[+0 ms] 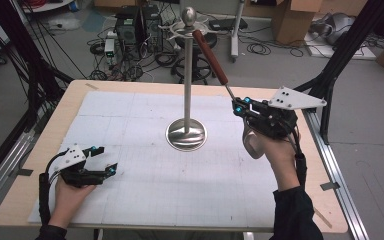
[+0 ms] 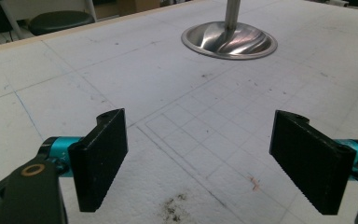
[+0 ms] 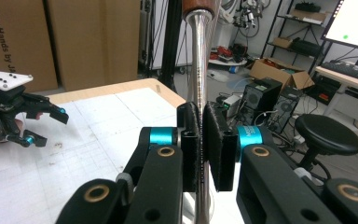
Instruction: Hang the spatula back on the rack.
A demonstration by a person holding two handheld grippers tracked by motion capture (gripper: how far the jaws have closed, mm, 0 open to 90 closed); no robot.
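A tall metal stand [image 1: 187, 75] with hooks around its ball top rises from a round base [image 1: 186, 134] at the middle of the white mat; the base [image 2: 228, 41] also lies ahead in the left gripper view. My right gripper [image 1: 237, 106] is to the right of the stand, shut on the metal shaft of a long utensil whose wooden handle [image 1: 211, 56] slants up toward the hooks. Its pale rounded head [image 1: 253, 143] hangs below my hand. In the right gripper view the shaft [image 3: 198, 60] is pinched in my right gripper [image 3: 202, 114]. My left gripper [image 1: 107, 160] [image 2: 200, 149] rests open on the mat at front left, with nothing in it.
A white gridded mat [image 1: 130, 165] covers the wooden table [image 1: 75, 90]. Behind the table, computer towers [image 1: 130, 27], cables and a stool stand on the floor, with cardboard boxes [image 1: 292, 17] at the back right. Black frame posts [image 1: 347, 45] flank the table.
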